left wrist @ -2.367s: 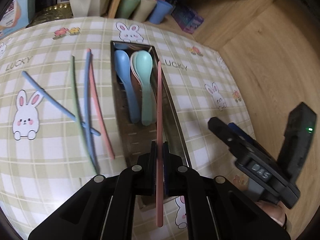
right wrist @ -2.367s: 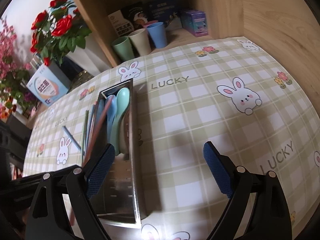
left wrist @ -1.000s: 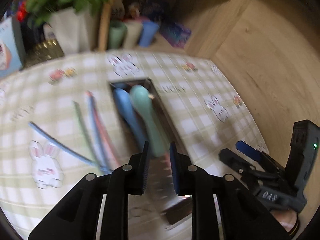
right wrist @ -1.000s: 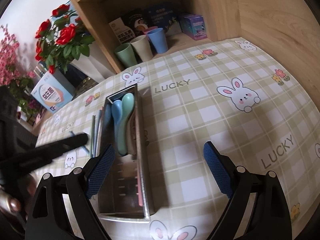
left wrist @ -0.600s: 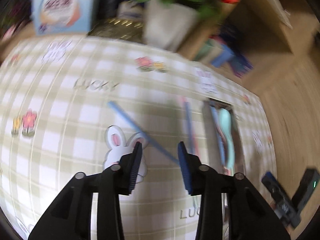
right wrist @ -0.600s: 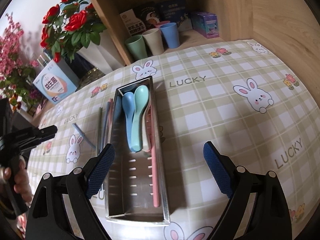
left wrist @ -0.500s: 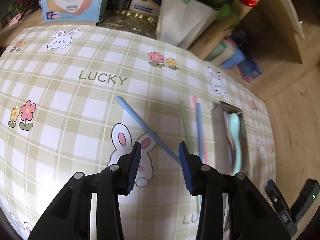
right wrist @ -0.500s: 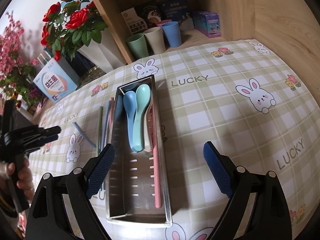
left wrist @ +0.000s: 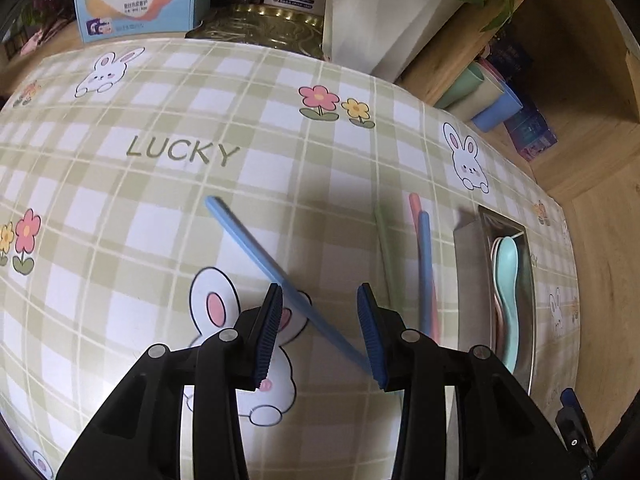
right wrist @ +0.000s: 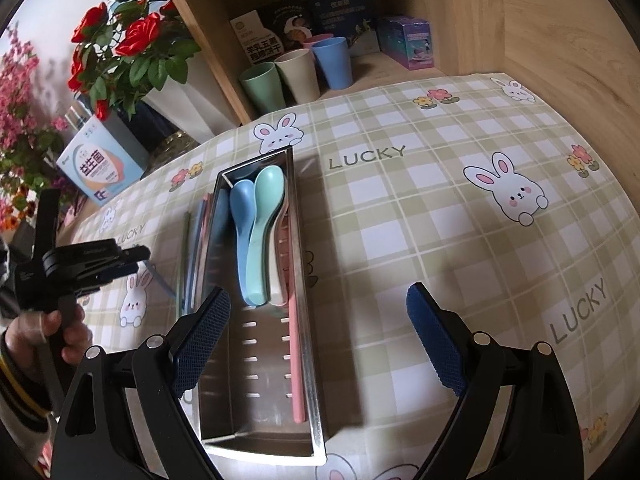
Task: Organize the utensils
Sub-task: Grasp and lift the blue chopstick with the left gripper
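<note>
The left hand-held gripper [left wrist: 320, 328] hangs low over the checked rabbit-print counter [left wrist: 120, 208], its jaws spread partway and empty, straddling the near end of the slanted light-blue plastic chopstick [left wrist: 256, 248] at frame centre, apparently lined up to pinch it for the long stainless steel utensil tray [right wrist: 308, 360]. The right hand-held gripper [right wrist: 316, 344] hovers spread wide and empty over that tray, lower centre of its view. The green, blue and pink chopsticks [left wrist: 425, 264] beside the tray overlap, so their count is unclear.
</note>
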The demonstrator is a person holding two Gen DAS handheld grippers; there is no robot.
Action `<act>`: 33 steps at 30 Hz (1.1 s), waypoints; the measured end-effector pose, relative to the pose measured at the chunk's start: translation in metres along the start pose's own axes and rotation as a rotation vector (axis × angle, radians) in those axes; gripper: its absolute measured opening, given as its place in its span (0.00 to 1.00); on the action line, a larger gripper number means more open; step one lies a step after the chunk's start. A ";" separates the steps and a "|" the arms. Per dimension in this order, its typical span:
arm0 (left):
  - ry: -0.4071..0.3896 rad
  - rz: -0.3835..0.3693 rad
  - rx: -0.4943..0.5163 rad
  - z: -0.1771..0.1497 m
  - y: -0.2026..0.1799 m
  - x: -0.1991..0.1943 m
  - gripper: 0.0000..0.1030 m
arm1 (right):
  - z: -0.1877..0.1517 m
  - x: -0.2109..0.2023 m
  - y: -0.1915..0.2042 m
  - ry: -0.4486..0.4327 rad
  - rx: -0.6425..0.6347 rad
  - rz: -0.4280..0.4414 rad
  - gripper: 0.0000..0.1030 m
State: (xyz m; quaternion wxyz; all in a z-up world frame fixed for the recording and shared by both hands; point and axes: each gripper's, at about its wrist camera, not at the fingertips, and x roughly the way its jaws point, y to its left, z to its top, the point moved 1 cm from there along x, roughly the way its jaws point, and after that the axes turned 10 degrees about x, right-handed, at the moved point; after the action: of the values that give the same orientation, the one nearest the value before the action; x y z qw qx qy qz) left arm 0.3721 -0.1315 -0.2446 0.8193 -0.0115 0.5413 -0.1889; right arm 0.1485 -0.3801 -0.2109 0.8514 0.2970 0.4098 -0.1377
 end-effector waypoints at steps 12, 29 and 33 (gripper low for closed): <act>-0.039 -0.097 0.029 0.049 0.022 0.006 0.30 | 0.000 0.003 0.003 0.003 -0.021 -0.023 0.84; 0.029 -0.129 0.162 0.020 0.057 0.012 0.30 | -0.002 0.000 0.019 0.007 -0.048 -0.034 0.84; 0.048 -0.138 0.227 -0.001 0.060 0.000 0.30 | -0.005 -0.001 0.027 0.009 -0.065 -0.024 0.84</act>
State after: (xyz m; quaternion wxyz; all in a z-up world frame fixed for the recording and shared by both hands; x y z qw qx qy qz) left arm 0.3896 -0.0757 -0.2587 0.7872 0.0487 0.5337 -0.3050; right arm 0.1576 -0.3553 -0.2016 0.8570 0.2651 0.4213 -0.1331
